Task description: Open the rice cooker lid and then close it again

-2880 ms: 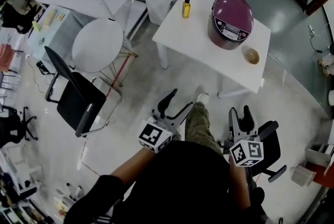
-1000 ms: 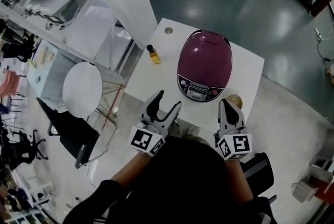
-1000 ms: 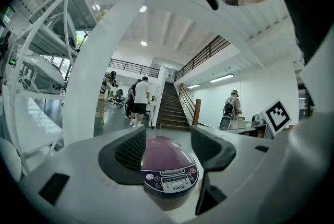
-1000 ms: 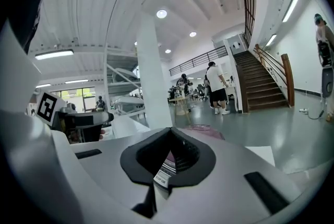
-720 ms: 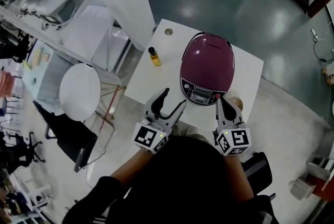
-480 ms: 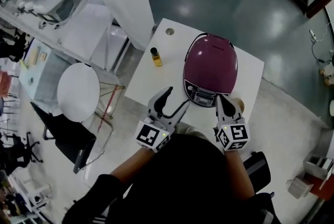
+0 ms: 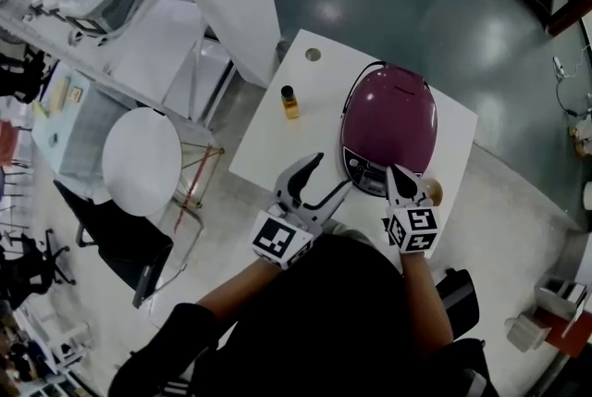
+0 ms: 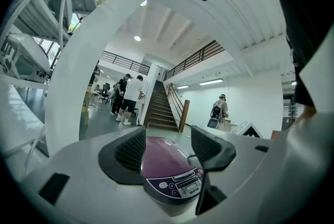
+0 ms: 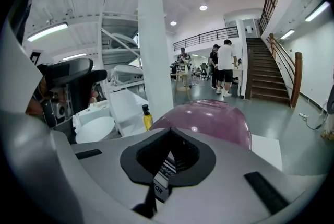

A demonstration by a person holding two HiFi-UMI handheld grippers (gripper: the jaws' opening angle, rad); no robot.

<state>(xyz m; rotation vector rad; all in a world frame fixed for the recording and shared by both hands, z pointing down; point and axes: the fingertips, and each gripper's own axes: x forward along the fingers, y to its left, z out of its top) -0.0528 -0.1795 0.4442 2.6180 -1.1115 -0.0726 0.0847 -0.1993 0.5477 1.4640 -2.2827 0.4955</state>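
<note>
Approach has brought the shut, empty right claw (image 7: 399, 176) down near the front of the rice cooker (image 7: 389, 122); left claw (image 7: 326, 177) waits open alongside; opening not yet begun.

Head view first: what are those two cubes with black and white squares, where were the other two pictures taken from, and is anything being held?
A person, seen from a camera on their own head, holds a hand tool with two jaws in each hand; the marked cubes are part of those tools. The other two pictures come from cameras riding on each tool, looking along its jaws. On the white table stand a purple rice cooker, lid shut, and a small yellow bottle. The left gripper has its jaws apart, empty, aimed at the cooker. The right gripper has its jaws together, holding nothing, near the cooker's front panel.
</note>
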